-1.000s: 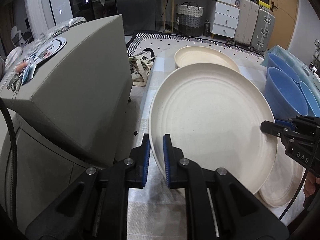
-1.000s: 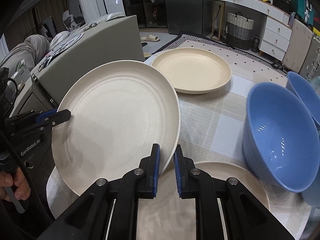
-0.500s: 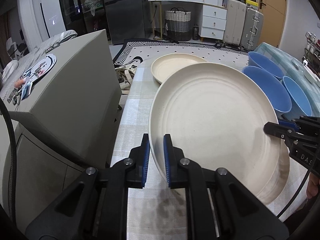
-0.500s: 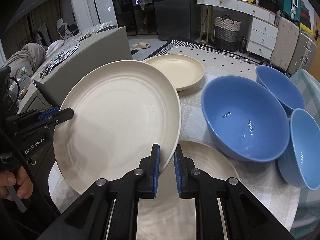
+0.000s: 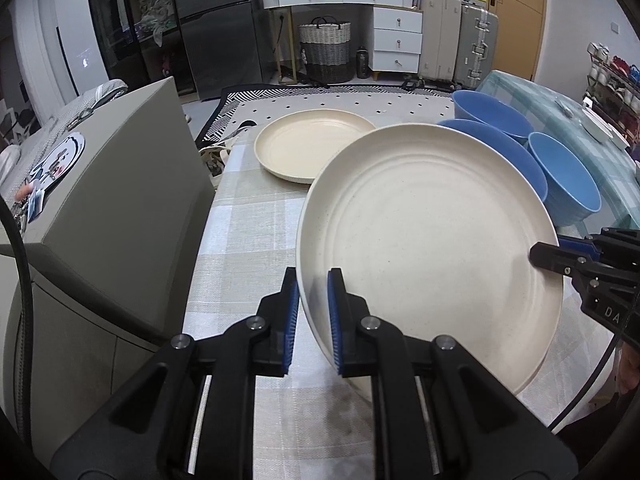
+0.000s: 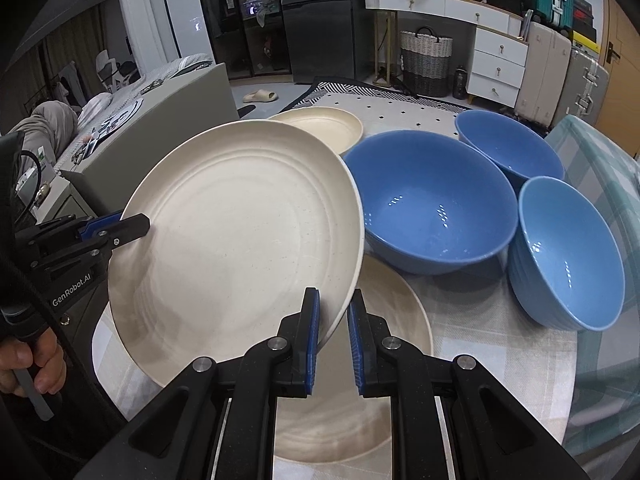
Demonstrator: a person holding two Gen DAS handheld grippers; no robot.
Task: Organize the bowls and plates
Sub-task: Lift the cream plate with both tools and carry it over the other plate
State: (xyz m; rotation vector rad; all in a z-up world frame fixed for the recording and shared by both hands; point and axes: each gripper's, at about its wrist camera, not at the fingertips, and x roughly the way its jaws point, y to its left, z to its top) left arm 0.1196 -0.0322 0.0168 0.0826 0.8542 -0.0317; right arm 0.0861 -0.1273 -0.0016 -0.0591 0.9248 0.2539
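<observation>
You held the cream plate tilted above the table, left gripper and right gripper each clamped on opposite rims to balance it, clear of the blue bowls on the right.

The held plate, clamped at opposite rims by the left gripper and right gripper, has risen off the lower plate and shifted toward the blue bowls. A second ago it hid most of the lower plate in the left wrist view; now it overlaps the nearest bowl's rim, and all three bowls have come into sight.
</observation>
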